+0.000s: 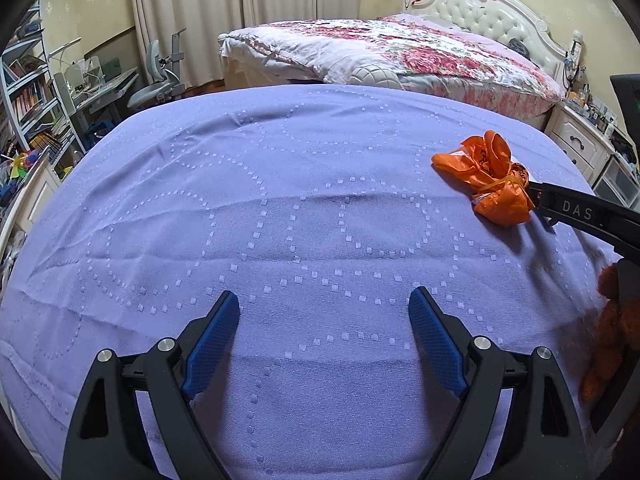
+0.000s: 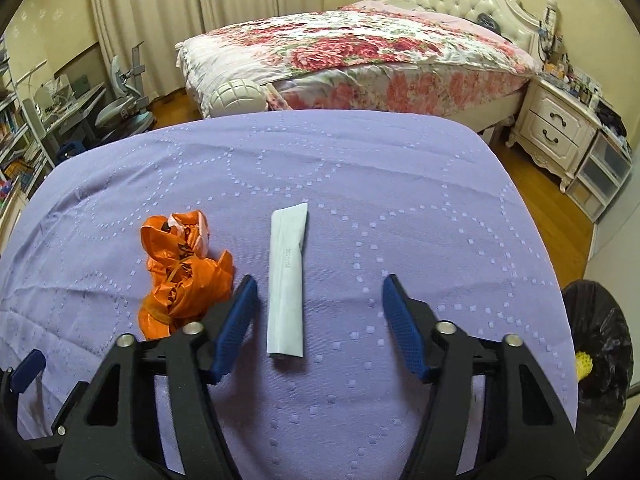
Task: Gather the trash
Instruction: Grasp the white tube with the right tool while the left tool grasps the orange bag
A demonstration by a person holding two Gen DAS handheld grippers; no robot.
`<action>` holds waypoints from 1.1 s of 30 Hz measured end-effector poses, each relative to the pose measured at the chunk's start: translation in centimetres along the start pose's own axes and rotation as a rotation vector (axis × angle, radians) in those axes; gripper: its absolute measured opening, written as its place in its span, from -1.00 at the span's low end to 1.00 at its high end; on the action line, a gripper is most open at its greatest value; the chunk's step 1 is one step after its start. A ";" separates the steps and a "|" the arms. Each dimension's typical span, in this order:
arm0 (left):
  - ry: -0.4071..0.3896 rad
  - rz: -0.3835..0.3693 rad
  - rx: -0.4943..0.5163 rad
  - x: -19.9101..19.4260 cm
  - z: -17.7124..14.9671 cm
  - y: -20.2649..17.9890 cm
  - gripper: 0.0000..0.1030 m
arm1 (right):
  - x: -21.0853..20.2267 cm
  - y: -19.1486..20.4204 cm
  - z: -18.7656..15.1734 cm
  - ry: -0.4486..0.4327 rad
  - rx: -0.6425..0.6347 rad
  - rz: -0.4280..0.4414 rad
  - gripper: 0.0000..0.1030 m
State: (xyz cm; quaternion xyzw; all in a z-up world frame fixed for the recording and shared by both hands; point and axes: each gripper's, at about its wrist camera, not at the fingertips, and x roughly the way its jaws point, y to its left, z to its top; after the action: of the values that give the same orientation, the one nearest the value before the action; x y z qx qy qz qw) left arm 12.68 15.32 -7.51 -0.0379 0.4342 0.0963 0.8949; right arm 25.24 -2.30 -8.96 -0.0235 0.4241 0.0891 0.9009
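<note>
A crumpled orange plastic bag [image 2: 180, 276] and a long white paper packet [image 2: 286, 280] lie on the purple cloth [image 2: 360, 180]. My right gripper [image 2: 320, 282] is open over the cloth. The packet lies between its fingers, close to the left one, and neither pad touches it. The orange bag sits just outside that left finger. In the left wrist view the orange bag [image 1: 492, 178] is at the far right, with a black finger of the right gripper [image 1: 576, 210] beside it. My left gripper [image 1: 324, 296] is open above bare purple cloth [image 1: 280, 200], with nothing between its pads.
A bin lined with a black bag [image 2: 596, 340] stands off the cloth's right edge, with something yellow [image 2: 583, 364] inside. Behind are a flowered bed [image 2: 360, 52], a white nightstand [image 2: 556, 124] and a desk with a chair [image 1: 156, 84]. Something orange and fuzzy [image 1: 612, 320] shows at the right edge.
</note>
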 end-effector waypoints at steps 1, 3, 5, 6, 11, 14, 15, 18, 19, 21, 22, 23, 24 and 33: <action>0.000 0.000 0.000 0.0 0.0 0.0 0.64 | 0.1 0.2 0.1 -0.001 -0.013 -0.007 -0.09; 0.001 0.000 0.000 0.0 0.0 0.1 0.64 | 0.2 0.2 0.3 -0.002 -0.019 -0.002 -0.33; 0.001 -0.001 0.000 0.0 0.0 0.0 0.64 | 0.2 -0.1 0.4 0.002 -0.023 0.007 -0.65; 0.001 -0.001 0.000 0.0 0.0 0.0 0.64 | 0.2 -0.3 0.4 0.003 -0.021 0.011 -0.68; -0.001 0.008 0.019 0.1 0.2 -0.3 0.64 | -0.3 -1.9 -0.1 -0.006 0.006 0.024 -0.71; -0.012 0.013 0.050 -0.1 0.3 -1.0 0.64 | -0.7 -3.0 -0.4 -0.009 0.017 0.004 -0.71; -0.016 0.013 0.061 -0.1 0.3 -1.3 0.64 | -0.7 -3.4 -0.5 -0.009 0.023 -0.001 -0.71; -0.029 0.001 0.090 -0.2 0.6 -2.4 0.64 | -1.0 -4.7 -0.9 -0.009 0.040 -0.012 -0.72; -0.033 -0.009 0.098 -0.2 0.7 -2.8 0.64 | -1.2 -5.0 -1.0 -0.010 0.041 -0.024 -0.72; -0.043 -0.030 0.112 -0.2 1.0 -3.8 0.64 | -1.5 -5.6 -1.4 -0.010 0.045 -0.030 -0.72; -0.047 -0.041 0.122 -0.2 1.1 -4.4 0.64 | -1.6 -5.8 -1.6 -0.010 0.048 -0.028 -0.72; -0.050 -0.052 0.131 -0.1 1.3 -5.0 0.64 | -1.8 -6.1 -1.8 -0.011 0.051 -0.029 -0.72; -0.054 -0.063 0.139 0.0 1.5 -5.6 0.64 | -2.0 -6.3 -2.0 -0.012 0.053 -0.029 -0.72; -0.068 -0.098 0.165 1.1 3.3 -9.8 0.64 | -2.5 -7.1 -2.7 -0.017 0.076 -0.008 -0.71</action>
State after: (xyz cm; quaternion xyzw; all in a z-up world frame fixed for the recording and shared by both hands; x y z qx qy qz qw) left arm 17.85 6.36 -6.46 0.0178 0.4074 0.0176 0.9129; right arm 22.91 -9.94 -9.02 0.0096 0.4195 0.0694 0.9051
